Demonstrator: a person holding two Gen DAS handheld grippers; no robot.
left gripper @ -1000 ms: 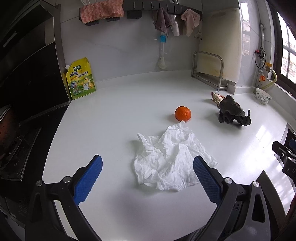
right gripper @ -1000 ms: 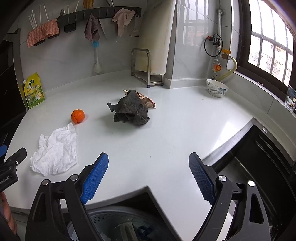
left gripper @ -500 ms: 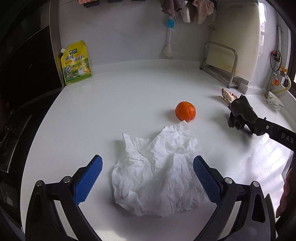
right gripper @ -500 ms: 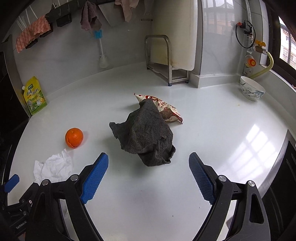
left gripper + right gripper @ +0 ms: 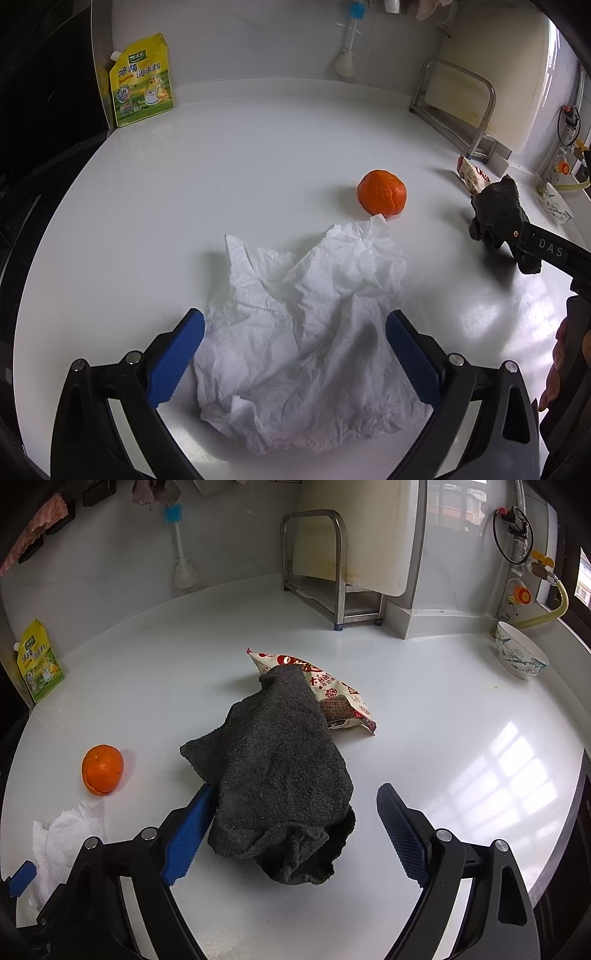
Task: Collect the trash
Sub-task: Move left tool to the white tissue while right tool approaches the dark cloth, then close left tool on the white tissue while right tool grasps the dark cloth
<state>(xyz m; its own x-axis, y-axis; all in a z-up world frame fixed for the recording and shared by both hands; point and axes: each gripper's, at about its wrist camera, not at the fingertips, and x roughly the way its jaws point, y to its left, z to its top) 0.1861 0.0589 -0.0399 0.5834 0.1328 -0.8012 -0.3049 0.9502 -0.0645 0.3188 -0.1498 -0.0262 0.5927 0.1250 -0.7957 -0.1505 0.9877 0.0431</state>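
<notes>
So the glossy white countertop [image 5: 258, 155] has loads of bare room in the middle and toward the far wall. The stuff hugs the edges: a yellow stand-up seasoning pouch [image 5: 142, 79] at the far left against the wall, a steel rack [image 5: 325, 572] with a white cutting board [image 5: 369, 535] at the far right, and a white patterned bowl [image 5: 519, 653] further right. The near right edge of the counter drops off to something dark.

Left gripper [image 5: 293, 362] hangs low over the crumpled white tissue paper [image 5: 314, 314], blue pads spread wide, one on each side of its near part. I can't tell if they touch it. A small orange mandarin [image 5: 382, 192] sits just beyond the tissue's far tip.

Right gripper [image 5: 291, 834] is also spread wide, straddling the near end of the dark grey terry cloth [image 5: 280, 764]. Its left pad sits right up against the cloth, the right pad is clearly apart. The cloth's far end overlaps a red and white snack wrapper [image 5: 340, 698].

A bit of the person's hand [image 5: 557, 362] shows at the right edge of the left view.
</notes>
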